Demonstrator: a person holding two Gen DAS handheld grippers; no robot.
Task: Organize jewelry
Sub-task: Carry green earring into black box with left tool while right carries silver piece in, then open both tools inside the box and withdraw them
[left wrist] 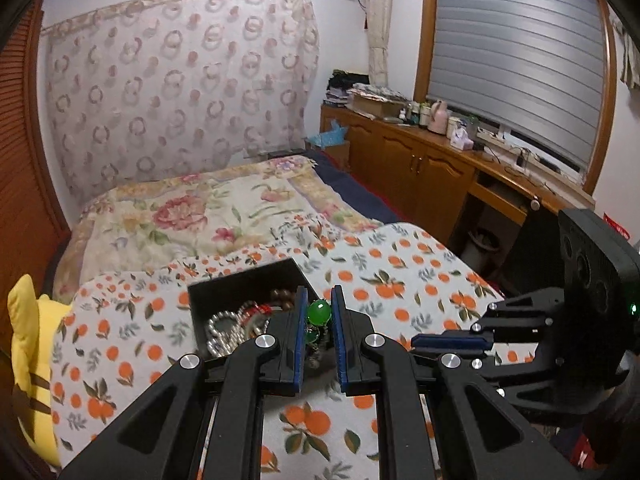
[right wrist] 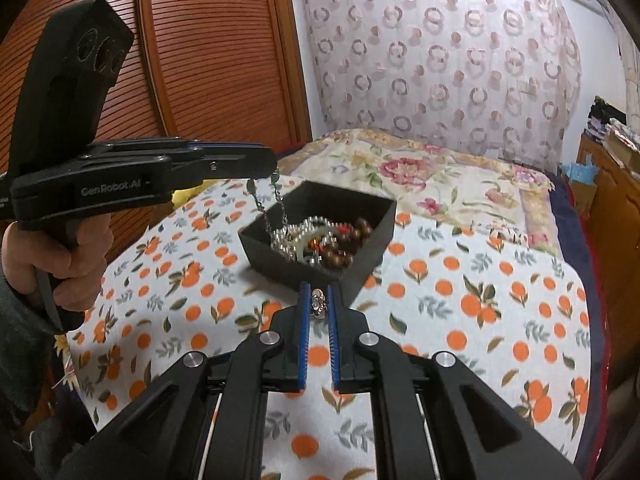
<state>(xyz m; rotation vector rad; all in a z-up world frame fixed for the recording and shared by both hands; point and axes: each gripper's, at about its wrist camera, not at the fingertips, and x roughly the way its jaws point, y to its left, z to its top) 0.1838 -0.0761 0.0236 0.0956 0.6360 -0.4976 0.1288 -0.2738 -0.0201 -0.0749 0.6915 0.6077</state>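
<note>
In the left wrist view, the left hand-held gripper [left wrist: 319,314] points forward over the bed, its blue-padded fingers [left wrist: 301,320] clamped on a green bead necklace [left wrist: 319,312], whose chain hangs down between them. Just beyond and left of the fingertips sits the black box [left wrist: 224,284] on the orange-print cloth [left wrist: 400,280], with silver beads [left wrist: 220,328] and brown beads [left wrist: 280,294] inside. The right hand-held gripper [left wrist: 416,342] reaches in from the right, level and side-on; from here its closure cannot be judged. In the right wrist view, the right hand-held gripper [right wrist: 319,300] is tilted down toward the cloth, jaws closed on a small silver ring [right wrist: 319,305], just short of the box's near wall. The person's left hand [right wrist: 60,264] grips the left tool's handle, holding it level above the box's left corner, with the necklace chain dangling into the box.
</note>
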